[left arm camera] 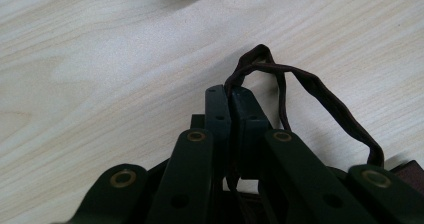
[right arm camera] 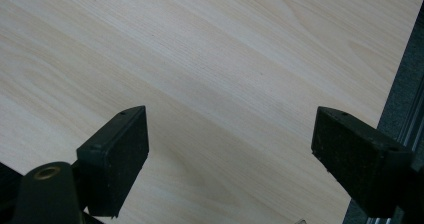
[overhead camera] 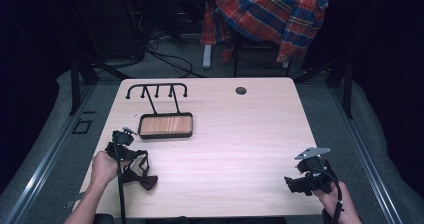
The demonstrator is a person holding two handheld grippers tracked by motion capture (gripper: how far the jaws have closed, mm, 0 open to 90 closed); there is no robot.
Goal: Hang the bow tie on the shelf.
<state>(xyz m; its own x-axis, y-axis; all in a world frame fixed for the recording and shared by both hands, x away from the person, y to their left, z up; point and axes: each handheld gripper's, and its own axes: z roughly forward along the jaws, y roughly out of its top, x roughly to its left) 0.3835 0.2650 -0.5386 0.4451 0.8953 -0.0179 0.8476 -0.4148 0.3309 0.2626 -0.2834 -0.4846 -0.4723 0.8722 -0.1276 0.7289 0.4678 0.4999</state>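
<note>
Brown strap: thin dark brown bow tie strap [left arm camera: 305, 86], lower end hidden behind black jaws.
Left gripper [left arm camera: 231, 96]: jaws pinched tight on strap.
Right gripper [right arm camera: 230, 149]: jaws wide apart, holding nothing.

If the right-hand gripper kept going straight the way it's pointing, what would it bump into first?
Probably just the bare wooden table. The right gripper has its jaws wide open with nothing between them, angled down at the tabletop, and nothing lies ahead, though depth is hard to judge.

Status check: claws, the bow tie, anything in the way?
Left claw shut on bow tie strap. Right claw open, idle. Rack stands beyond, clear.
</note>
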